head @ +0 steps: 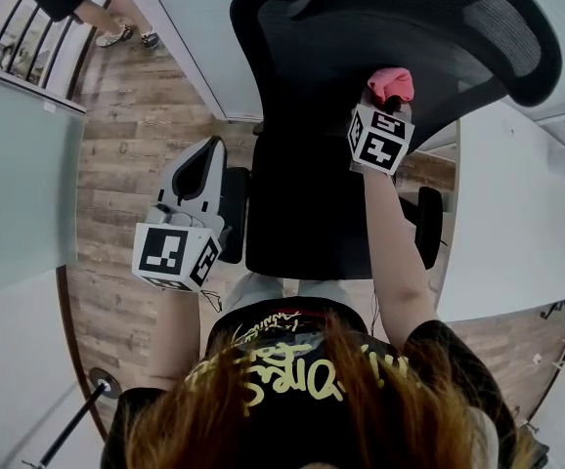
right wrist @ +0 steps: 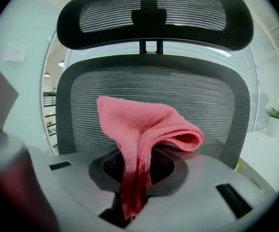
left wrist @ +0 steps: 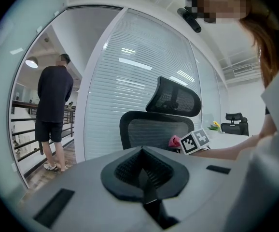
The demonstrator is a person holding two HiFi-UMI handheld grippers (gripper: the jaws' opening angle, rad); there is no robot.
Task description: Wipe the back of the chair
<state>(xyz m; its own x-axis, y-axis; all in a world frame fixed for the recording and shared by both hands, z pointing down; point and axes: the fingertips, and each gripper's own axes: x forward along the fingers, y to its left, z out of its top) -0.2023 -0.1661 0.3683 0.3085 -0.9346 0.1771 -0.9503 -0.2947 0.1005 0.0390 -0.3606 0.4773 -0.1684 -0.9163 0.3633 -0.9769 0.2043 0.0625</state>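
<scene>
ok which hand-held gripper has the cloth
The right hand-held gripper: its jaws are shut on the pink cloth. The left hand-held gripper is shut on nothing.

**Item 1.** Black office chair with grey-black mesh back and separate curved mesh headrest on a short central stem. Upright, with the back's front face towards the holder. Black seat below and black armrests at either side.

**Item 2.** Pink terry cloth, small and loosely folded, its upper part flopping over to the right. Its lower end is pinched in the right gripper. Held just before the middle of the mesh back; contact cannot be told.
</scene>
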